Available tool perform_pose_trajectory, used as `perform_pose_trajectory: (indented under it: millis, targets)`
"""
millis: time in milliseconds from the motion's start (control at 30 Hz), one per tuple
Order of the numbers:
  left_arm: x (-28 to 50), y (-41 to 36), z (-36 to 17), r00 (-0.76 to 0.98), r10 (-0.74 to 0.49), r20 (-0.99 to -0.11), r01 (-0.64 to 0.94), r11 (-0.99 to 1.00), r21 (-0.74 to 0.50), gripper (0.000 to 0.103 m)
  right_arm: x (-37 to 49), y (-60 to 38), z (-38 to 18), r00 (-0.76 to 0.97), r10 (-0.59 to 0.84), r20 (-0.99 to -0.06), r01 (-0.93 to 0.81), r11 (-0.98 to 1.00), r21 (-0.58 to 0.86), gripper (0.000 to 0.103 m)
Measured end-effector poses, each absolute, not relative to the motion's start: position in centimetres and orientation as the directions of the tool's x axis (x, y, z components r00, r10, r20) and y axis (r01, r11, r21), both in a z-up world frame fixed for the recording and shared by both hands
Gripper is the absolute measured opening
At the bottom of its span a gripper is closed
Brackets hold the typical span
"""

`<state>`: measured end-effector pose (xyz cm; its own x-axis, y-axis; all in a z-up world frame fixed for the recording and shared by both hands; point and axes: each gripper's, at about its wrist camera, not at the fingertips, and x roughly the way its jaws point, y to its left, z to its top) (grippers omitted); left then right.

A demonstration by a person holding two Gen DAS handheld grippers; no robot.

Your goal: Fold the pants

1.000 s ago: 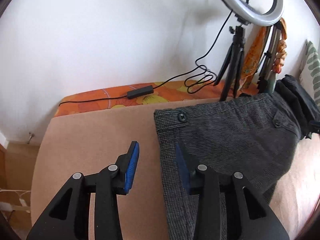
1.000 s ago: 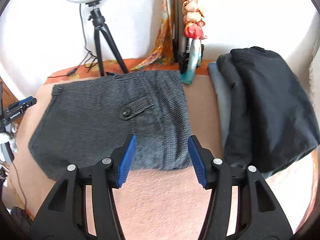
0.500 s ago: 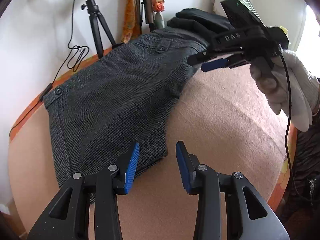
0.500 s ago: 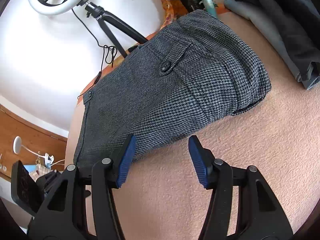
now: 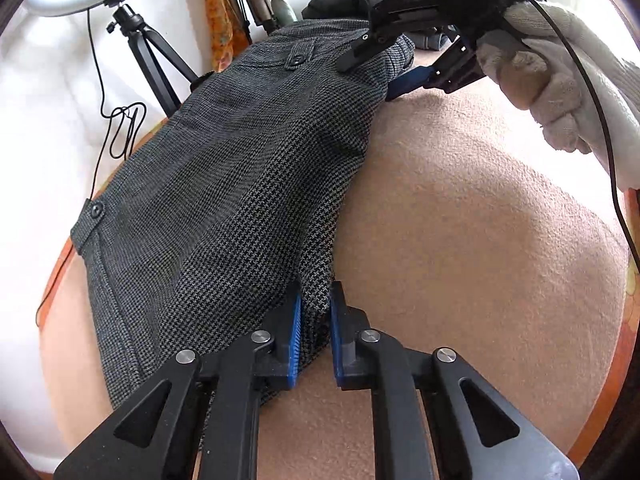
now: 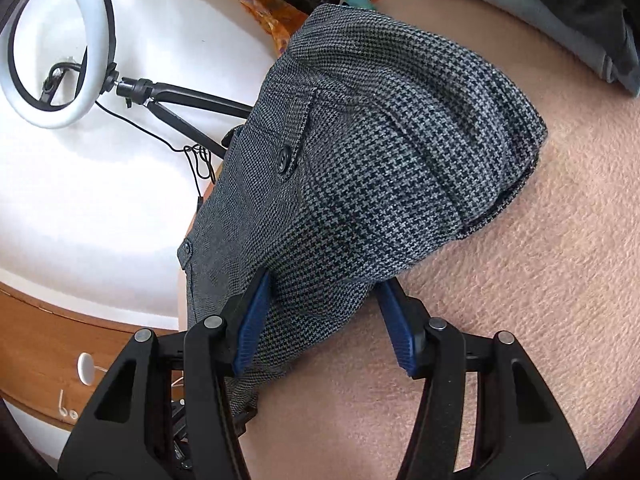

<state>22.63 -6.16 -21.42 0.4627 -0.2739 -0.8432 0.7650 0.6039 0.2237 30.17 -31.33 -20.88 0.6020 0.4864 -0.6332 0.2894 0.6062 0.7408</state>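
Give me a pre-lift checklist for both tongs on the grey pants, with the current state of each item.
1. Left tongs shut on the pants edge: ok.
2. Right tongs shut on cloth: not ok, pads apart with the folded edge between them.
3. Pants folded: ok, a layered fold shows at the corner.
4. Dark clothes pile apart from the pants: ok.
5. Ring light cable off the pants: ok.

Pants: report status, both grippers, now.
Left gripper shut on pants edge. Right gripper open, straddling far corner. Pants folded on pink blanket. Dark clothes beside, apart.
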Motion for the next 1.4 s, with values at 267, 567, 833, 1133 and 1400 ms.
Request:
perform_pose_trajectory:
  millis: [267,567,833,1133,1400]
  targets:
    - [22.4,-4.6,-18.3,0.425,-0.381,-0.821,0.761,0.641,0.096,0.008,31.5,-29.8,-15.4,0.605,0.454,-0.654,0.142,0.747,0.649,0.021]
    - [22.3,-5.1,-20.4,0.363,-0.374,-0.854,0.762,0.647,0.040,0.016,31.1,-29.3,-19.2,0.537,0.355,-0.765,0.174,0.841,0.513,0.025]
    - [23.9,-1.0,-14.6,0.443,-0.457,-0.771,0.670,0.740,-0.053,0.034,28.1,-29.8,-17.3,0.574,0.394,-0.718,0.153,0.809,0.567,0.053]
    - [30.2,0.7,-18.4,0.527,-0.266,-0.807,0.531,0.845,0.068,0.034,27.7,-30.9,-18.0,0.597,0.401,-0.695,0.180,0.777,0.603,0.053]
    - [30.7,0.5,-20.8,0.619,-0.141,-0.772,0.468,0.856,0.219,0.034,28.7,-31.1,-18.6,0.593,0.380,-0.710,0.200,0.784,0.587,0.053]
